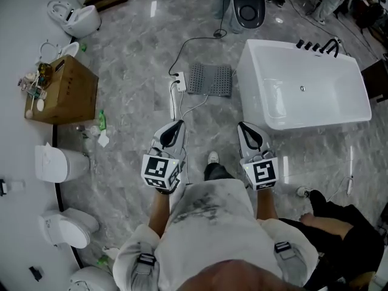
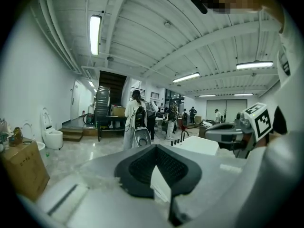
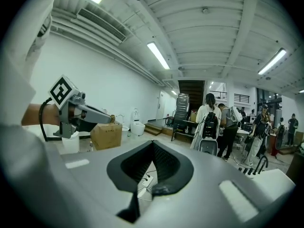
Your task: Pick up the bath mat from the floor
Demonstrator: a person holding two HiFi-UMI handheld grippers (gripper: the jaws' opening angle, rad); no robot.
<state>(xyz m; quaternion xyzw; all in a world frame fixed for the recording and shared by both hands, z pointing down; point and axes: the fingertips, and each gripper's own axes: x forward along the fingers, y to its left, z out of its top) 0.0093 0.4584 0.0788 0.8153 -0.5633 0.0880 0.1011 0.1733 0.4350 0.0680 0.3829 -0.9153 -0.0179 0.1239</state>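
Note:
The bath mat (image 1: 210, 79) is a grey dotted rectangle lying flat on the marble floor, just left of the white bathtub (image 1: 339, 111). My left gripper (image 1: 176, 126) and right gripper (image 1: 245, 128) are held side by side in front of my body, well short of the mat and pointing toward it. In the left gripper view the left gripper (image 2: 154, 147) has its dark pads together with nothing between them. The right gripper (image 3: 153, 144) looks the same in the right gripper view. The mat itself is hidden in both gripper views.
A white power strip (image 1: 180, 82) with trailing cables lies at the mat's left edge. A cardboard box (image 1: 63, 90) and toilets (image 1: 60, 162) line the left wall. Another toilet (image 1: 248, 8) stands beyond the mat. A person (image 1: 339, 223) sits at lower right.

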